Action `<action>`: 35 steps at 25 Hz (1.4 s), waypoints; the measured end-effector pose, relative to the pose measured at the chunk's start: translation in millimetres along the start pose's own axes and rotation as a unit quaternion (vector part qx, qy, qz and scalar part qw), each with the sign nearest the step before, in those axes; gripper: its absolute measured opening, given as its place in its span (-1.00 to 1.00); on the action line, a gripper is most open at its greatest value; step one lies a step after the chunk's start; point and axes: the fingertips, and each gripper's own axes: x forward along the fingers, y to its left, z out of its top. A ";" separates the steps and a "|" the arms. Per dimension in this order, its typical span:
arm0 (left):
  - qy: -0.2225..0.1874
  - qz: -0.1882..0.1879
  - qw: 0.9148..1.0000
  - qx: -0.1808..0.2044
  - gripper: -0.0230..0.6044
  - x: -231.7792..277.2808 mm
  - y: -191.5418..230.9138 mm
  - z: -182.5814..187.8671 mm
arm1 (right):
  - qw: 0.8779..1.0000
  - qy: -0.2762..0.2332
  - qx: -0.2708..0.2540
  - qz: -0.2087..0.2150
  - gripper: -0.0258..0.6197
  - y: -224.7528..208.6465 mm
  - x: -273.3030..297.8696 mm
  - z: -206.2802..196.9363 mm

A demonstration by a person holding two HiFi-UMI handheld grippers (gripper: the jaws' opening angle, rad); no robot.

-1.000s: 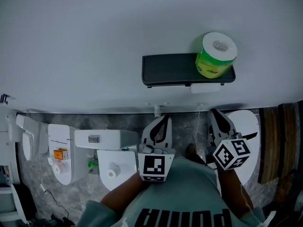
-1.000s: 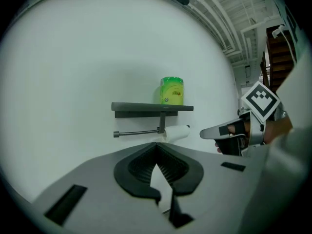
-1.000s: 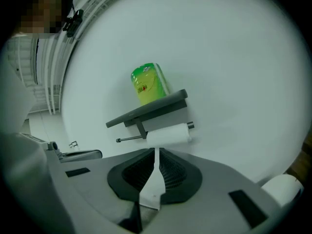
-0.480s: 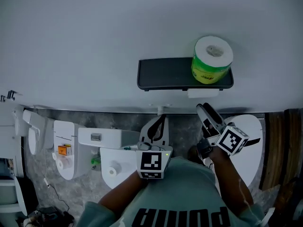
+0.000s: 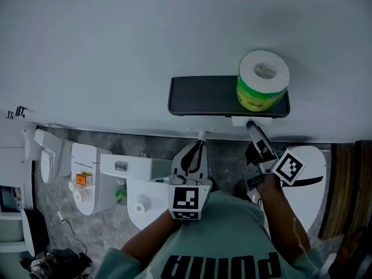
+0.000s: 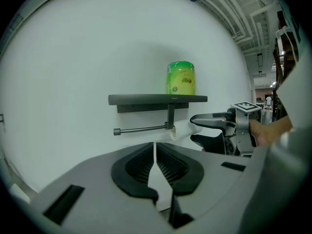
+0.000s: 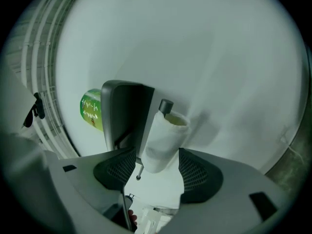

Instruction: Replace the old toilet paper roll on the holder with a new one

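A dark shelf holder (image 5: 203, 102) is fixed to the white wall. The new roll in green wrap (image 5: 263, 81) stands on the shelf's right end. Below the shelf, the thin, nearly used-up white roll (image 7: 163, 140) hangs on the holder bar (image 6: 141, 129). My right gripper (image 5: 254, 133) is turned on its side and reaches level under the shelf. Its jaws have just been opening. The old roll sits between the pads (image 7: 197, 172), which stand apart from it. My left gripper (image 5: 195, 156) hangs lower and left of it, shut and holding nothing.
Below the holder lies a grey stone floor with a white toilet tank (image 5: 122, 168) and other white fixtures (image 5: 81, 182) to the left. A white rounded fixture (image 5: 308, 179) sits at the right beside a wooden panel (image 5: 349, 185). The wall around the shelf is bare.
The right gripper rose towards the shelf, rolled onto its side and opened, and now has the old roll between its jaws. The left gripper stayed almost still.
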 end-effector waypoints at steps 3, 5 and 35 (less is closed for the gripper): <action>0.001 0.002 1.000 0.003 -0.90 3.7 -1.1 0.6 | 1.000 -0.005 0.012 0.008 -0.12 -0.9 5.2 6.3; 0.000 0.003 1.000 0.004 -0.90 5.8 -1.4 2.4 | 1.000 -0.008 0.020 0.012 -0.12 -1.3 8.3 10.2; -0.006 0.004 1.000 0.006 -0.90 22.8 -14.5 15.7 | 0.994 -0.073 0.081 -0.001 -0.24 -14.3 -8.9 50.8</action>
